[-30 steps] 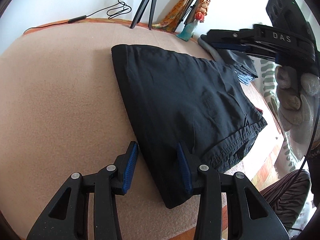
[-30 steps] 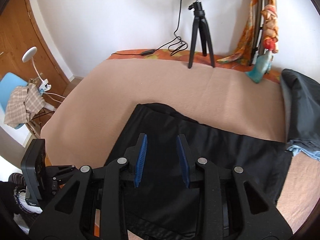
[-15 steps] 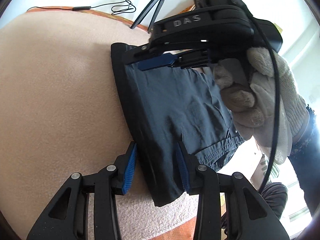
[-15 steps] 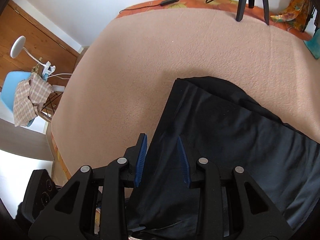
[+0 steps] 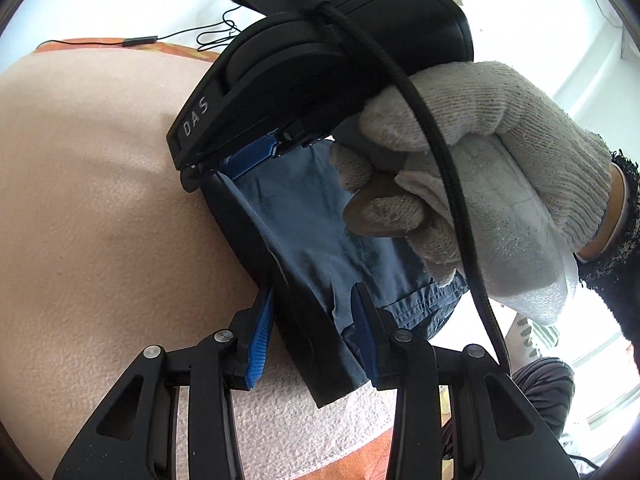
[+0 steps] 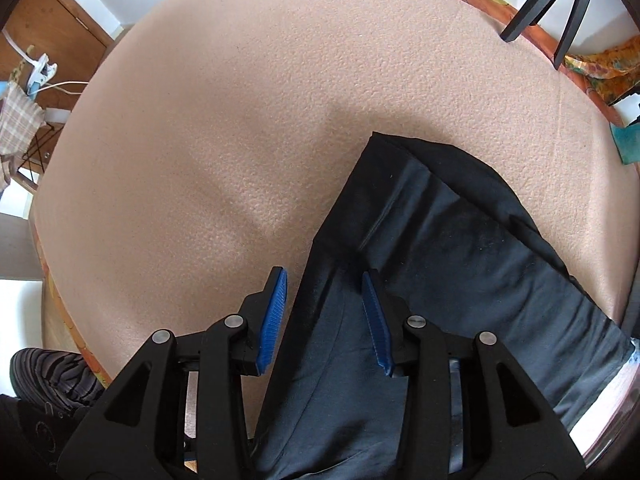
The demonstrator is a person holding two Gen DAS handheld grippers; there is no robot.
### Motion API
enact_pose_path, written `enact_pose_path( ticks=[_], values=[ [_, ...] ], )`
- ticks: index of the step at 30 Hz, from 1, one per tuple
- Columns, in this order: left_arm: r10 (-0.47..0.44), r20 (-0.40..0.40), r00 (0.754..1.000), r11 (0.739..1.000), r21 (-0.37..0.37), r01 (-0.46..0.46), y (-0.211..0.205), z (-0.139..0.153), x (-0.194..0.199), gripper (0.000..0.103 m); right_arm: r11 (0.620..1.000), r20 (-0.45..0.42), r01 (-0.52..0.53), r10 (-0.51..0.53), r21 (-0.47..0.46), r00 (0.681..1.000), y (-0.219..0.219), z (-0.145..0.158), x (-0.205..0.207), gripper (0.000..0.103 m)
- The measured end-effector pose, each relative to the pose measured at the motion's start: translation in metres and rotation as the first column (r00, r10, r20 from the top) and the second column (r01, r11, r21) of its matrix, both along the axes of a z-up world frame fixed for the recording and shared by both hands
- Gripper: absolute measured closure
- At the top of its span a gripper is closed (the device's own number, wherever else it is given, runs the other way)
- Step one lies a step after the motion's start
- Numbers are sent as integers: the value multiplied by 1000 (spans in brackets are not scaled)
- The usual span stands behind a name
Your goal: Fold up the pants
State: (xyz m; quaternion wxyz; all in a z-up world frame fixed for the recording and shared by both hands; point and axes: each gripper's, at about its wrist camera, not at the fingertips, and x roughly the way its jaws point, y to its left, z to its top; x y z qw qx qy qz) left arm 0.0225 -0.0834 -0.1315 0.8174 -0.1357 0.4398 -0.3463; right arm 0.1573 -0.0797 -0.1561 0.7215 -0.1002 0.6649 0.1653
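The dark pants (image 6: pixel 460 264) lie flat on a bed with a soft peach blanket (image 6: pixel 240 120). They are already folded into a long shape. The left hand-held gripper (image 5: pixel 314 336) is low over the near end of the pants. Its two blue pads stand partly apart, one on each side of the long folded edge of the pants, with the cloth between them. The pads do not look pressed tight on the cloth, so it is not holding anything. The right hand-held gripper (image 6: pixel 326 316) points down at the pants too. Its jaws are also partly apart. The left blue pad hangs over the blanket, just beside the edge of the pants, and the right blue pad is over the dark cloth. The edge of the pants runs between the two pads, and they do not squeeze it. From the left hand-held gripper, the right one shows up big and close, ahead and above, over the far end of the pants. A hand in a white knit glove (image 5: pixel 480 160) holds it, and a black cable (image 5: pixel 440 152) runs across the glove. Beyond the right hand-held gripper, at the far edge of the bed, stand the black legs of a tripod (image 6: pixel 560 12).
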Motion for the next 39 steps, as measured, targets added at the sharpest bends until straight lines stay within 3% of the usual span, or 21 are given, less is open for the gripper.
enact_pose_path(
  ticks=[2,5,9,12,15,19,22,26,34,39],
  values=[
    [-4,10,1000,1000,11,4,-2,2,-2,68,999,24,-27,28,-31,999,7,1,-1,78],
    [-2,10,1000,1000,21,1,-4,5,-4,68,1000,30,-22,22,7,999,4,2,-4,92],
    [19,16,1000,996,85,-20,-9,6,1,64,997,50,13,-17,81,999,-8,7,-8,97],
    [44,-25,999,993,109,-41,-9,1,6,63,986,66,55,-66,154,996,-21,12,-13,98],
    [50,-63,997,995,95,-43,-1,-3,11,63,970,78,94,-114,224,990,-36,19,-17,98],
    [17,-47,999,998,69,-14,-7,0,9,67,945,97,131,-166,300,981,-56,29,-24,98],
    [-5,1,1000,998,67,4,-13,8,5,83,923,108,156,-206,352,973,-77,39,-27,98],
    [-21,27,999,999,34,20,-17,16,3,89,895,112,186,-251,404,962,-89,48,-27,99],
    [-33,60,998,999,40,30,-36,25,3,90,926,136,129,-188,355,973,-91,59,-32,93],
    [-42,92,995,998,46,38,-43,34,-7,91,951,158,88,-140,295,977,-84,64,-33,75]
  ],
)
